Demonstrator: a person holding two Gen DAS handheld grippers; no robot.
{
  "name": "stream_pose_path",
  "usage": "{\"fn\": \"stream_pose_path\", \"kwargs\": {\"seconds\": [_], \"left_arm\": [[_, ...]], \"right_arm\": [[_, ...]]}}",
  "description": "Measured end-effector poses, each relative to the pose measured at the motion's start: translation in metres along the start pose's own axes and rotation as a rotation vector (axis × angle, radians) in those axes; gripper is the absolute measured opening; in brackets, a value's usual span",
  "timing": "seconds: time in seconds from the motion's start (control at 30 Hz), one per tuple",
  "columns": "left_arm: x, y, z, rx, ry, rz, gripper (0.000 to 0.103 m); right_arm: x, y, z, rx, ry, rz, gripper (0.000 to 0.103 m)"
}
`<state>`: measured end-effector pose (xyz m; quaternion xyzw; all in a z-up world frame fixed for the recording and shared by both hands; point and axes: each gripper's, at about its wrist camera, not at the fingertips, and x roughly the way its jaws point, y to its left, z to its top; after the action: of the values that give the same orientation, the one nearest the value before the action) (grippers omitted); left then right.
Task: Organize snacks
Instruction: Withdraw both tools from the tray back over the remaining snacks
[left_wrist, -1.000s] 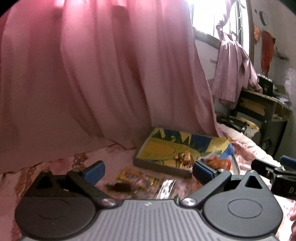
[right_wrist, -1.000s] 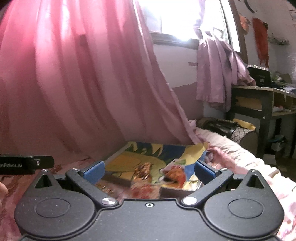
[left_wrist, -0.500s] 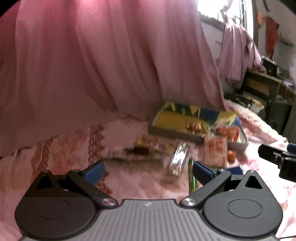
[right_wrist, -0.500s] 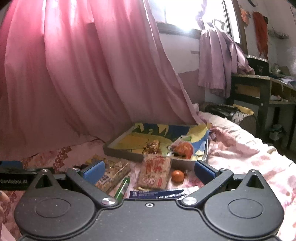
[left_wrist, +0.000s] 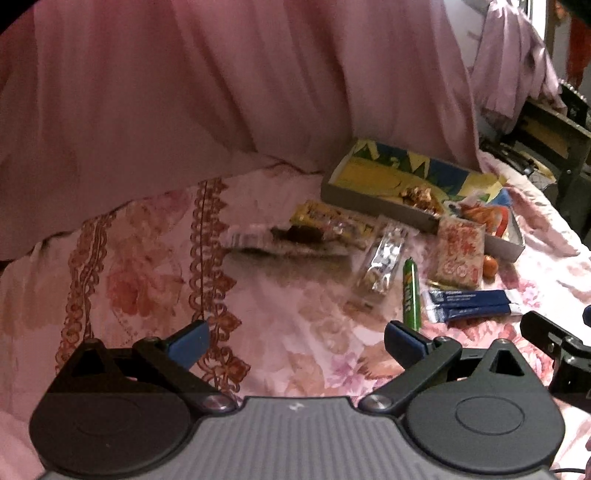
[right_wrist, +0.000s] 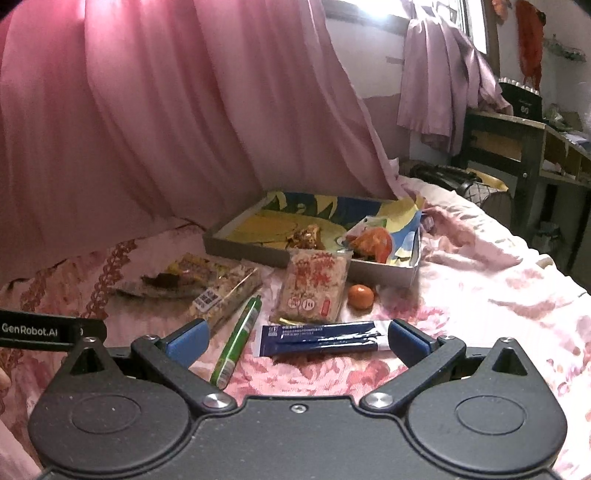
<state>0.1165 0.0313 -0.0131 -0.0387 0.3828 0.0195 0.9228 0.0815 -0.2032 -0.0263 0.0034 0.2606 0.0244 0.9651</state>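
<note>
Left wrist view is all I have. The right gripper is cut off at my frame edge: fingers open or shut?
Observer: Open. The right wrist view shows the right gripper with its fingers spread and nothing held.
Operator: What's ahead of it?
Observer: The dark blue flat sachets lie on the pink floral bedspread, across the gap between its fingertips.
Operator: The packet left of the green stick is blurred for me. Any label?
Observer: Yes. The clear plastic snack packet has a white QR-code label facing up at its near end, next to the green tube-shaped stick.
</note>
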Motion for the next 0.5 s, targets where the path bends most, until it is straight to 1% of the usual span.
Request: {"fn": "stream_pose_path", "kwargs": {"seconds": [0.4,0.5], "left_arm": [[0.023,-0.006,0.009,0.044,0.090,-0.015,0.103],[0.032,-0.009,0.015,0.070,0.096,-0.020,0.103]], "right_arm": [[0.024,0.002,-0.004,0.020,0.083,0.009,0.102],[0.029,0.002,-0.004,0.024,0.092,0.006,0.102]]}}
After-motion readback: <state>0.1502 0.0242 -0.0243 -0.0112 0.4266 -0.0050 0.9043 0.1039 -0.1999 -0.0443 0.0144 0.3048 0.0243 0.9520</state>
